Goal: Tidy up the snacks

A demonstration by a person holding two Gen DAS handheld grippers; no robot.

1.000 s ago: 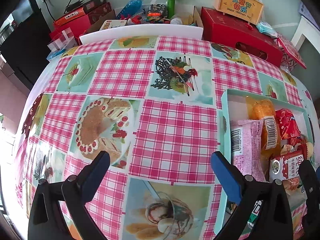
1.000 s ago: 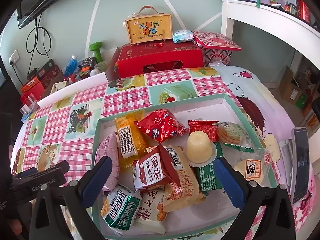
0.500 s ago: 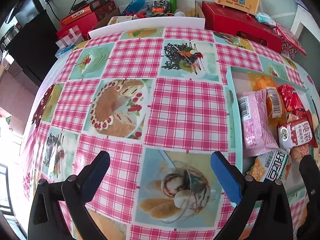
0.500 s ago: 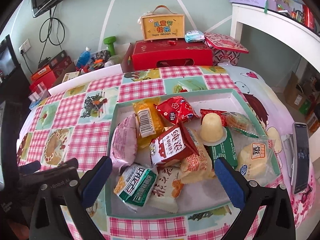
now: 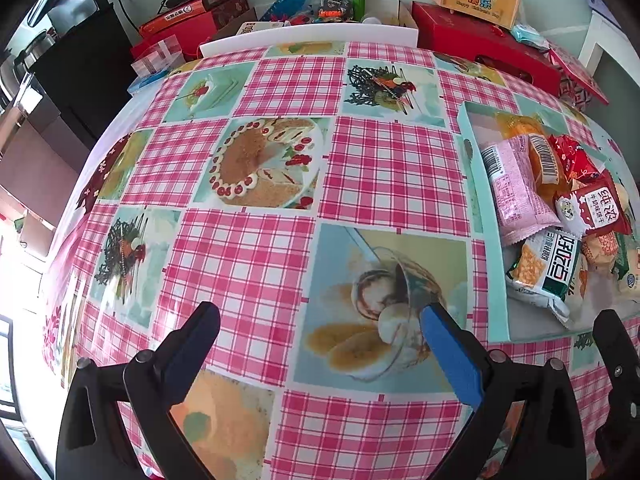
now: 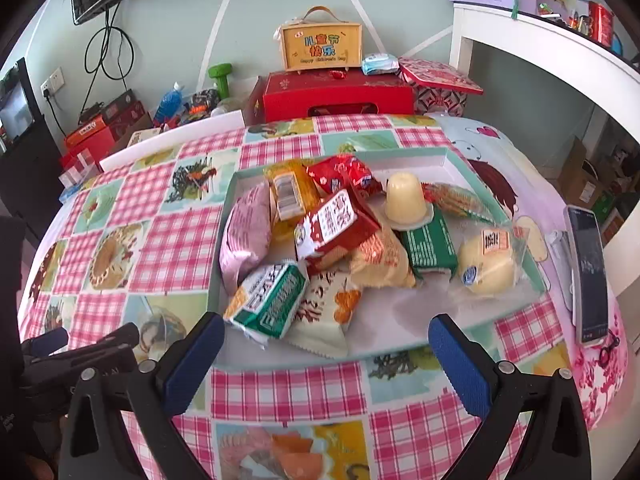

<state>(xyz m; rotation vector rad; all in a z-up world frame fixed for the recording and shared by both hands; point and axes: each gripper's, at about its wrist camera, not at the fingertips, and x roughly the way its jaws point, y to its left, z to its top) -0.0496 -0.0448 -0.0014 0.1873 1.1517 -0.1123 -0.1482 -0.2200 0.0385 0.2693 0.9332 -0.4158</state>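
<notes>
A shallow teal tray (image 6: 534,268) on the checked tablecloth holds several snacks: a pink packet (image 6: 244,236), a red milk-biscuit packet (image 6: 334,226), a green-and-white packet (image 6: 268,300), a yellow jelly cup (image 6: 406,200) and a round bun in clear wrap (image 6: 486,264). My right gripper (image 6: 326,340) is open and empty, just in front of the tray's near edge. My left gripper (image 5: 320,336) is open and empty over bare tablecloth, left of the tray (image 5: 494,280). The pink packet (image 5: 516,192) lies at the tray's left side.
A phone (image 6: 588,272) lies on the table's right edge. Behind the table are a red box (image 6: 336,96), a yellow gift box (image 6: 320,46), a green dumbbell (image 6: 220,78) and clutter. A white shelf (image 6: 560,40) stands at right.
Both grippers have pulled back toward the near edge of the table, so the tray and tablecloth appear farther away. Both stay open and empty. The snacks have not moved.
</notes>
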